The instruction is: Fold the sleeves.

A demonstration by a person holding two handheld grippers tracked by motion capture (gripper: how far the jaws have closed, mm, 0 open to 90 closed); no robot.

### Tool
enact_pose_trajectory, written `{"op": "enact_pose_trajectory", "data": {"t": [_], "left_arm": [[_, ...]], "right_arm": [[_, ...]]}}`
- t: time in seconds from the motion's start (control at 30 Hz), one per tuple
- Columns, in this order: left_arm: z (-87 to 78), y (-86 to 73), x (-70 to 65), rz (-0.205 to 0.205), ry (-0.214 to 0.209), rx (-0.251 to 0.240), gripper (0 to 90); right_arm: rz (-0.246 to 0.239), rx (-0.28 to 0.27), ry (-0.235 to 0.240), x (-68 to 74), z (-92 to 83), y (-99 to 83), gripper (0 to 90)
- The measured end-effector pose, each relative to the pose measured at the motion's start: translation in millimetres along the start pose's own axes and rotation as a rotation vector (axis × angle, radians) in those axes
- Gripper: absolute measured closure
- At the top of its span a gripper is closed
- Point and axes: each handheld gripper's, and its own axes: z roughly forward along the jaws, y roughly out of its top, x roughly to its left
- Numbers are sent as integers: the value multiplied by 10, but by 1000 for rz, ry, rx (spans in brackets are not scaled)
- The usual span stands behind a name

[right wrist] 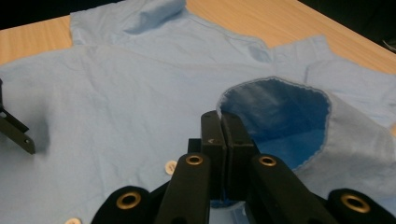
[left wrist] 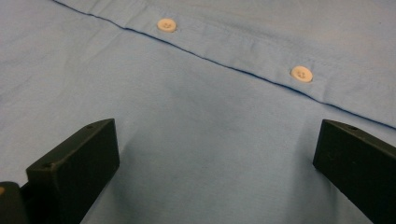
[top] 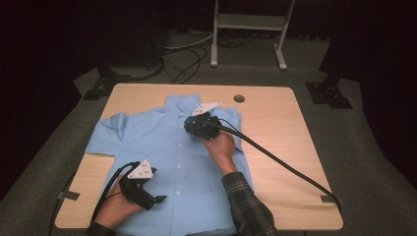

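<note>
Nearest the lens low in the high view was my left gripper (top: pixel 156 196), jaws spread wide and hovering over the blue shirt (top: pixel 147 142), nothing pinched. The shirt lay flat, buttons up, across the middle of the table (top: pixel 275 147). Up and right of that, my right gripper (top: pixel 193 127) was clamped tight on the folded-over sleeve (right wrist: pixel 299 121). Best bet, I figured: drag the fold slowly and keep the left ready to pin the placket. Couldn't tell how much cloth was caught; the sleeve's far edge was cut off.
</note>
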Motion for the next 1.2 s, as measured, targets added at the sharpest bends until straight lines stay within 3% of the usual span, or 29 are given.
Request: {"op": "enact_pose_trajectory", "data": {"t": [0.4,0.5,0.7,0.77,1.0,1.2], "left_arm": [[-2,1,1,2,0,2,0],[-1,0,0,1,0,1,0],[-1,0,2,2,0,1,0],[-1,0,2,2,0,1,0],[0,0,0,0,0,0,0],[0,0,0,0,-1,0,0]], "right_arm": [[-32,-15,77,242,200,163,893],[-63,7,84,327,270,194,892],[-80,23,112,436,393,229,892],[-75,15,126,457,418,234,892],[-75,63,134,455,515,188,888],[-69,42,156,453,512,202,821]]}}
